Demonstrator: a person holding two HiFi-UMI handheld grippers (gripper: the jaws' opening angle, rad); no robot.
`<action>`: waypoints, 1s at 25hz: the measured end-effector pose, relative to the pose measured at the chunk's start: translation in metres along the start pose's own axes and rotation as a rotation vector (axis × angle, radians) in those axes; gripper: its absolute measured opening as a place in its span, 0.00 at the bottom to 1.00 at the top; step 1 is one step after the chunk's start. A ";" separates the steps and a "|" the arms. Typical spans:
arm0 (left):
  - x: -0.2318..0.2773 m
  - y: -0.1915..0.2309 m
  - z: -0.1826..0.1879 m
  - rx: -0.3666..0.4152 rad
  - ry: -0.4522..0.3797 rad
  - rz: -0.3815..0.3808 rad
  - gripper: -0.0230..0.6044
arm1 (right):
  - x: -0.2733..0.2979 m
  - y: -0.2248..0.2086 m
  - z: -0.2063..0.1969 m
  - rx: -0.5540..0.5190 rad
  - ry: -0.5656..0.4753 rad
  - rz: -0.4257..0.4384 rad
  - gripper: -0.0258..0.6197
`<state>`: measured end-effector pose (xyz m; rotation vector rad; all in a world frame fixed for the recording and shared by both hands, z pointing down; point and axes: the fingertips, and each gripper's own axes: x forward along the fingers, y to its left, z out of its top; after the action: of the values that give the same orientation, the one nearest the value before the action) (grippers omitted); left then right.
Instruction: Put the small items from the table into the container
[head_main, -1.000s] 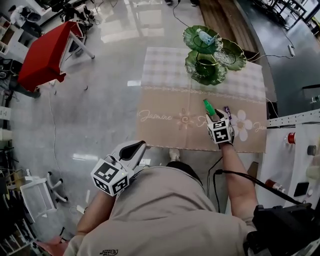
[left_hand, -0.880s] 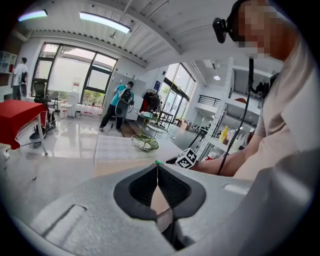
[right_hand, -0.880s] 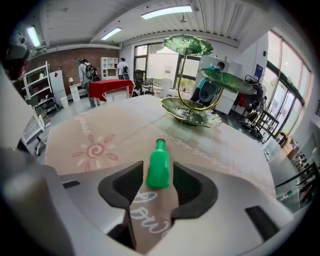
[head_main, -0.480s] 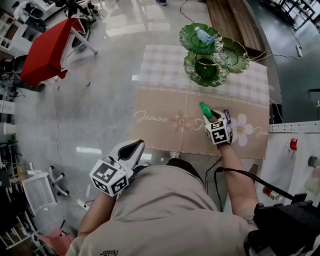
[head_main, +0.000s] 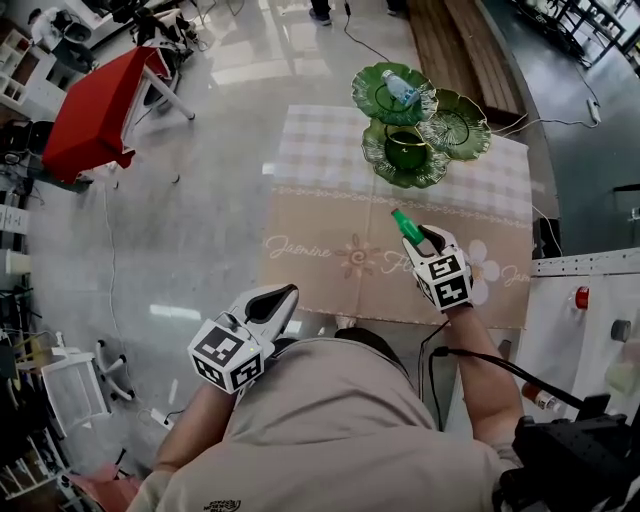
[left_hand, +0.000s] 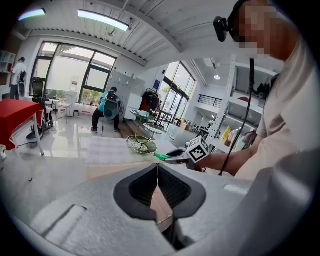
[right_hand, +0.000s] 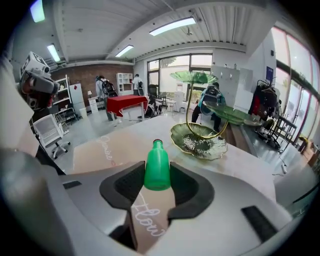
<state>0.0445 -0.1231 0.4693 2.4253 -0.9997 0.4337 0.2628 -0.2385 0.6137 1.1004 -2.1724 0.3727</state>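
Observation:
A small green bottle (head_main: 405, 224) (right_hand: 157, 167) sits between the jaws of my right gripper (head_main: 418, 237) (right_hand: 157, 182), lifted off the beige tablecloth (head_main: 330, 220). The jaws are closing and their pads press on its sides. Beyond it stands the container, a tiered stand of green leaf-shaped dishes (head_main: 405, 150) (right_hand: 197, 142). A clear little bottle (head_main: 400, 88) lies in its far dish. My left gripper (head_main: 285, 297) (left_hand: 158, 172) hangs off the table's near left corner, shut and holding nothing. From the left gripper view, the green bottle (left_hand: 161, 156) shows ahead.
A red table (head_main: 95, 105) stands on the glossy floor at far left, a white chair (head_main: 75, 395) at lower left. A white shelf unit (head_main: 590, 300) borders the table's right side. Cables run along the floor behind the table.
My right gripper has risen off the cloth with the green bottle and come nearer the dishes. The left gripper drifted a little to the right.

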 end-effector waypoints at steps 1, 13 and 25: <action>0.001 -0.001 0.001 0.001 -0.002 -0.002 0.05 | -0.006 0.000 0.010 -0.007 -0.015 0.010 0.29; -0.004 0.005 0.008 0.000 -0.049 0.028 0.05 | -0.067 -0.017 0.168 -0.133 -0.262 0.025 0.29; -0.037 0.021 -0.004 -0.050 -0.077 0.132 0.05 | -0.027 -0.069 0.257 -0.168 -0.283 -0.072 0.29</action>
<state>0.0039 -0.1130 0.4626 2.3554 -1.1947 0.3584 0.2178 -0.3966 0.4029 1.1900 -2.3498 -0.0004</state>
